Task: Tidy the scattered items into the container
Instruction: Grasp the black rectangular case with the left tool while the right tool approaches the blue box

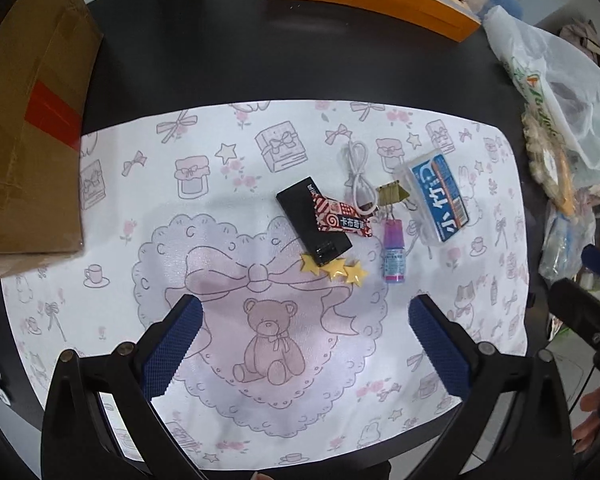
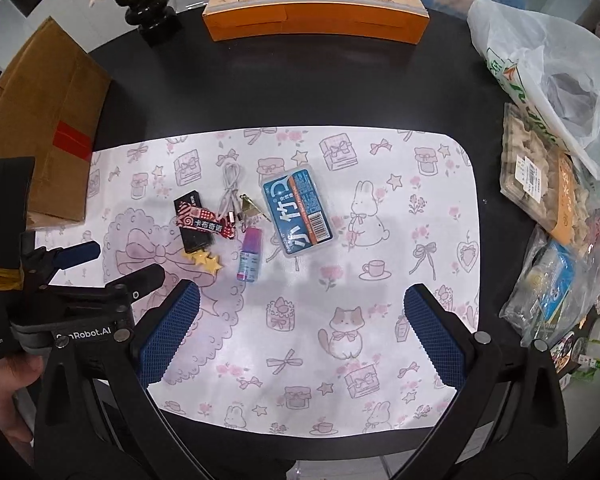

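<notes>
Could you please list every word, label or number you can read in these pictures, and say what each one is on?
"小竹" on the blue-labelled clear box.
"卡布奇诺" on the red sachet.
"Robot.AI" on the left gripper; its first letters are unclear.
Orange box, small bottle, plastic bag: print too small or blurred.

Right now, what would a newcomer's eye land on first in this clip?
Probably the white placemat with pink cartoon prints on the dark table, and the small clutter on it: a blue-labelled clear case, a black box under a red candy wrapper, yellow stars. An orange box sits at the far edge.
</notes>
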A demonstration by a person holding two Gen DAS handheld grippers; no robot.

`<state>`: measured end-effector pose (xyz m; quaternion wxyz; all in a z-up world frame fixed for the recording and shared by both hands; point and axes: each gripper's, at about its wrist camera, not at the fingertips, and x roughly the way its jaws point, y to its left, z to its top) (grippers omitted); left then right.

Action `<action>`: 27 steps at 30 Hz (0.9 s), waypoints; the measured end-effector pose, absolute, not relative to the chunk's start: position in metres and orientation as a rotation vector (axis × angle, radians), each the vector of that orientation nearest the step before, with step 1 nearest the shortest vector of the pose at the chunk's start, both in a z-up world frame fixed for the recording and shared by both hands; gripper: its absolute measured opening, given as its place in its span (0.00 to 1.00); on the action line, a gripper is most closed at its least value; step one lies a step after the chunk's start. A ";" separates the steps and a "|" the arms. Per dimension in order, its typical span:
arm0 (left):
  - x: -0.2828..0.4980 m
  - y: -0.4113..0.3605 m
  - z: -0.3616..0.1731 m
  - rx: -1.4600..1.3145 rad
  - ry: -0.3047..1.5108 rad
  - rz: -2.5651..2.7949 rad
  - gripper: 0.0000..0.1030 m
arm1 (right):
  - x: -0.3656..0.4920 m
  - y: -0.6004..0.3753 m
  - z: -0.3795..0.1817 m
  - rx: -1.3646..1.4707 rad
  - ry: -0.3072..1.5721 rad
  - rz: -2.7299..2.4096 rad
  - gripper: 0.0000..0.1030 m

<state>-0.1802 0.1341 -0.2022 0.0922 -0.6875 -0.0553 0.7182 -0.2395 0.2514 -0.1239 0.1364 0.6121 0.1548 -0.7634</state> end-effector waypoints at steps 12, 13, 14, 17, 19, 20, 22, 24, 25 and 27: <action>-0.190 0.146 -0.227 -2.057 -0.164 2.123 1.00 | -0.262 0.259 -0.156 1.812 0.359 -2.181 1.00; -0.191 0.147 -0.229 -2.058 -0.165 2.125 1.00 | -0.263 0.259 -0.159 1.809 0.362 -2.182 1.00; -0.192 0.147 -0.231 -2.059 -0.167 2.127 1.00 | -0.265 0.259 -0.161 1.806 0.367 -2.183 1.00; -0.195 0.149 -0.239 -2.063 -0.171 2.134 0.98 | -0.269 0.258 -0.169 1.806 0.381 -2.175 1.00; -0.197 0.151 -0.244 -2.076 -0.174 2.123 0.87 | -0.273 0.258 -0.176 1.814 0.387 -2.168 1.00; -0.197 0.153 -0.247 -2.084 -0.169 2.116 0.80 | -0.274 0.258 -0.179 1.817 0.390 -2.164 1.00; -0.199 0.155 -0.253 -2.102 -0.158 2.101 0.71 | -0.277 0.258 -0.185 1.820 0.396 -2.156 0.97; -0.200 0.156 -0.257 -2.108 -0.162 2.100 0.58 | -0.280 0.255 -0.191 1.828 0.405 -2.135 0.91; -0.200 0.155 -0.258 -2.109 -0.160 2.105 0.56 | -0.282 0.254 -0.194 1.830 0.412 -2.126 0.89; -0.202 0.155 -0.259 -2.107 -0.160 2.112 0.55 | -0.284 0.251 -0.199 1.829 0.424 -2.116 0.86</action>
